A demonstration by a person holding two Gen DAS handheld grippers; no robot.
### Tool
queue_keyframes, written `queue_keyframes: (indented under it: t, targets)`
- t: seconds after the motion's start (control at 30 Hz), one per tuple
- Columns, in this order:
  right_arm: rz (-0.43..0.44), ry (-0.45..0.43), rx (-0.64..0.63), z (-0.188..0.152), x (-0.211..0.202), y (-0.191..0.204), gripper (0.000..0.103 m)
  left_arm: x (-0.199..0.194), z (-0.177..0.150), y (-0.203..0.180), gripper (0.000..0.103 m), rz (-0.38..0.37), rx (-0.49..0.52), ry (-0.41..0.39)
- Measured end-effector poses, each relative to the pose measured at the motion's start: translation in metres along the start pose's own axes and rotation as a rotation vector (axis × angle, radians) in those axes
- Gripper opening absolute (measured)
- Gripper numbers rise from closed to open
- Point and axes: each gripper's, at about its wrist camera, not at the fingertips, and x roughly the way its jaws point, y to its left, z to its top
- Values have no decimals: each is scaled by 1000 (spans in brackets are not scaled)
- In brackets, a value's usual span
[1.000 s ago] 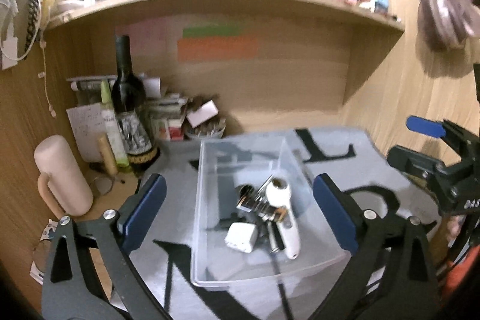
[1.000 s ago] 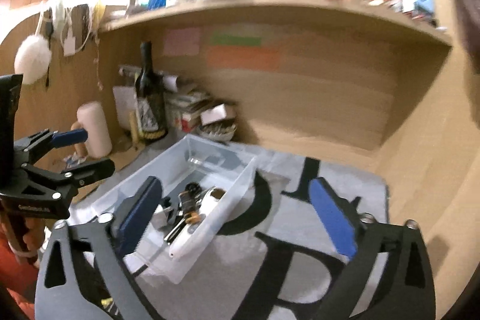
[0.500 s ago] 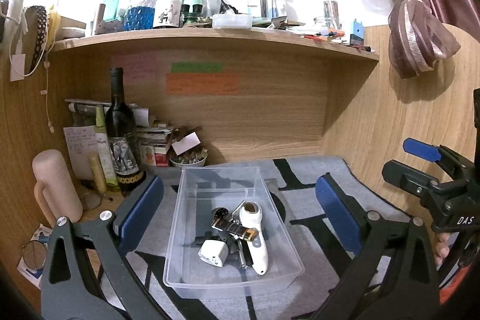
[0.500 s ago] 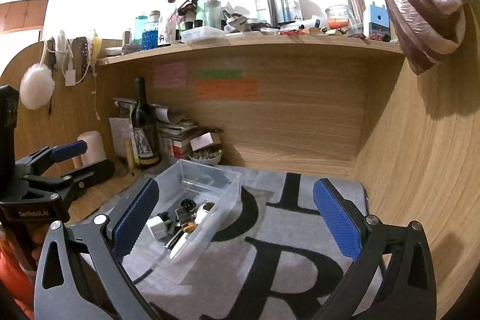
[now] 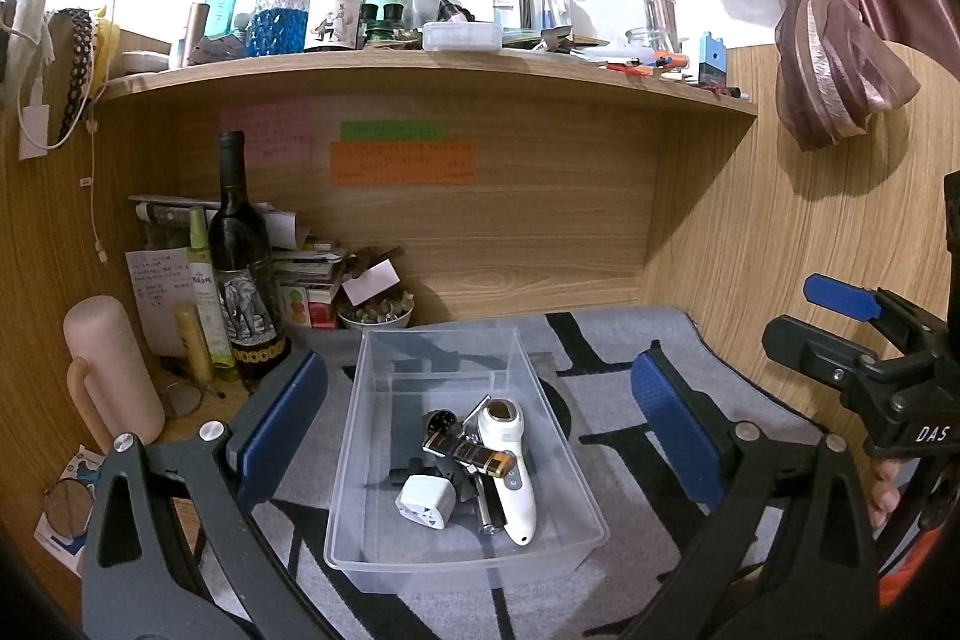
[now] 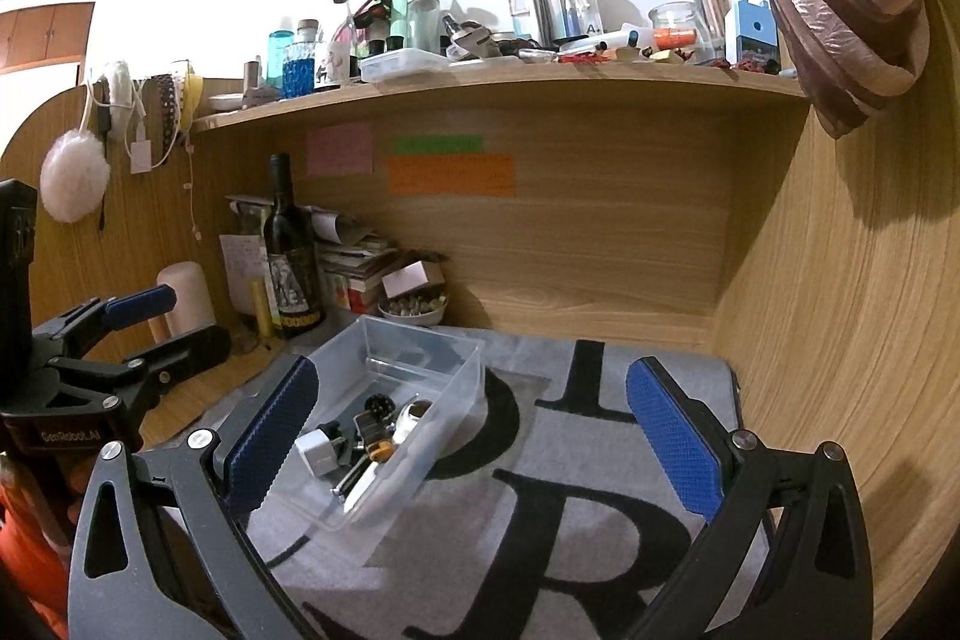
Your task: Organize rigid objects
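A: Where are the bits we're sorting?

B: All heaped in the clear plastic tub (image 5: pixel 462 466) on the grey mat (image 5: pixel 630 400) on the worktop: a white handheld device (image 5: pixel 510 466), a white plug adapter (image 5: pixel 423 502), a small black-and-gold bar (image 5: pixel 471 451) lying across the heap, and some dark metal pieces I can't make out.

A: And the grippers?

B: The left gripper (image 5: pixel 480 436) hovers over the tub, jaws spread wide, nothing in them. The right gripper (image 6: pixel 474 436) is off to the tub's right over the mat, also wide and empty.

A: How would that lot handle?

B: Hard and stiff, I'd judge, so nothing gives under a squeeze. The white device looks smooth and rounded, likely slippery; I'd take it across its narrow handle, not the bulging head. The adapter is boxy with flat sides, the easiest hold. The tub looks light and thin-walled; it may slide on the mat if nudged.
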Motion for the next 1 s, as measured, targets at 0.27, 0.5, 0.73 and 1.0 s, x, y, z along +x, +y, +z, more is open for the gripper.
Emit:
queue_keyframes:
  t: [0.27, 0.5, 0.73, 1.0]
  targets:
    - [-3, 3, -5, -1, 1, 4, 103, 0, 0, 1, 103, 0, -1, 1]
    - [-3, 4, -6, -1, 1, 7, 103, 1, -1, 2, 103, 0, -3, 1]
    - [1, 6, -9, -1, 1, 10, 103, 1, -1, 2, 103, 0, -4, 2]
    - [-3, 5, -9, 0, 1, 13, 103, 1, -1, 3, 103, 0, -5, 2]
